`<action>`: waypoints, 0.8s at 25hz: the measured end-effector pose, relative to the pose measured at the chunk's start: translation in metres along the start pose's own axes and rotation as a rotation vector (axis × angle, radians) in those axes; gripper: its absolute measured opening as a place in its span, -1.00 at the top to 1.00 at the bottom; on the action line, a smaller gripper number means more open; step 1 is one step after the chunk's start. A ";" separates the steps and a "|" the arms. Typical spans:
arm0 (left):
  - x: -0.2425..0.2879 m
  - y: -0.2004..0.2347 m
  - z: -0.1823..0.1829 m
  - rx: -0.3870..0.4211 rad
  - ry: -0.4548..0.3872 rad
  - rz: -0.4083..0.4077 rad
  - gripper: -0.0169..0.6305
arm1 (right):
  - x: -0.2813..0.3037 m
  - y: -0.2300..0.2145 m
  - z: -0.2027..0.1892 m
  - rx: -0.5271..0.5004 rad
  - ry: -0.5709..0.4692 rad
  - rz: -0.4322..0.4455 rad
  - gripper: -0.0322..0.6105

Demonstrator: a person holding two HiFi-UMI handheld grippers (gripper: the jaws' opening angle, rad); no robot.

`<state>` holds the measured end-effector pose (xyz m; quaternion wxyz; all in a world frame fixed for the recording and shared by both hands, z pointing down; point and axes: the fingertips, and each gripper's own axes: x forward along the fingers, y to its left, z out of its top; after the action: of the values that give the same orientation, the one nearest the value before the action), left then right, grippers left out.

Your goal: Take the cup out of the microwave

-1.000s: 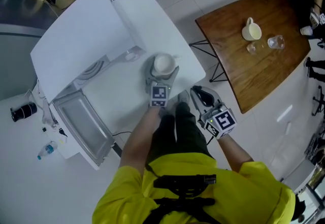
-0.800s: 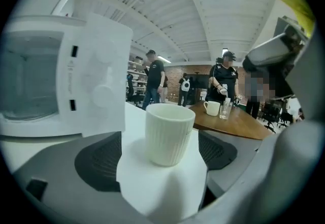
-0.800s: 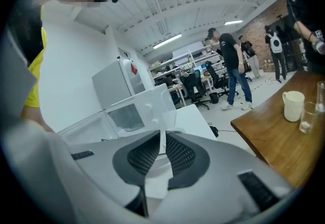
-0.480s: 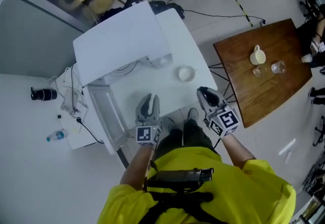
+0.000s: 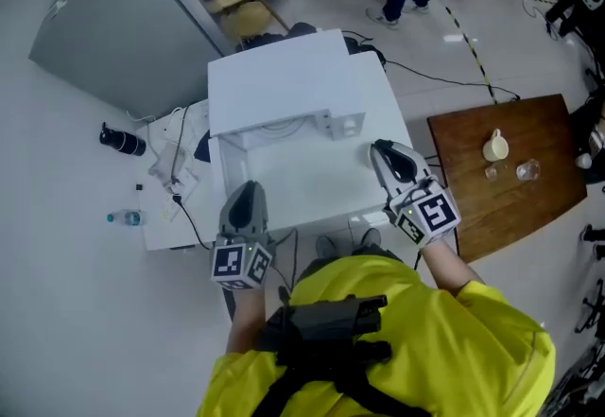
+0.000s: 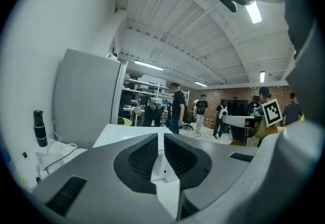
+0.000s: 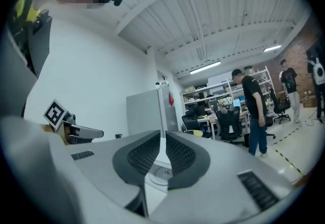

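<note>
The white microwave (image 5: 284, 84) stands at the back of a white table (image 5: 302, 183), its door (image 5: 230, 165) swung open on the left. A small white cup (image 5: 346, 127) appears to stand on the table by the microwave's front right corner, free of both grippers. My left gripper (image 5: 248, 190) hangs near the table's front left, by the door; its jaws have just been closing and are shut with nothing between them (image 6: 161, 139). My right gripper (image 5: 383, 152) hovers at the table's right edge, a little right of the cup, jaws shut and empty (image 7: 165, 139).
A brown wooden table (image 5: 529, 207) at the right carries a cream jug (image 5: 494, 146) and glasses. Cables (image 5: 180, 160), a black cylinder (image 5: 123, 139) and a bottle (image 5: 126, 217) lie on the floor at the left. A grey partition (image 5: 104, 18), office chairs and people are behind.
The left gripper, open around the cup on the table a second ago, let it go, drew back towards me, rose and shut. The right gripper also rose. The head view has pulled away.
</note>
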<state>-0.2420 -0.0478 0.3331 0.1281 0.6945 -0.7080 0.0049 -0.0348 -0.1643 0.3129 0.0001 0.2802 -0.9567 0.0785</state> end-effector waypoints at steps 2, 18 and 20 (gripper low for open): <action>-0.017 0.003 0.019 0.003 -0.028 0.009 0.84 | -0.001 0.008 0.011 -0.008 -0.009 0.019 0.78; -0.032 0.023 0.039 0.052 -0.052 0.073 0.84 | -0.007 0.026 0.029 -0.066 -0.016 0.030 0.89; -0.028 0.022 0.041 0.052 -0.055 0.063 0.84 | -0.008 0.025 0.027 -0.068 -0.006 0.026 0.88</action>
<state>-0.2711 -0.0275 0.2919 0.0903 0.6748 -0.7324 0.0085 -0.0406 -0.1435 0.2819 0.0056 0.2678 -0.9624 0.0453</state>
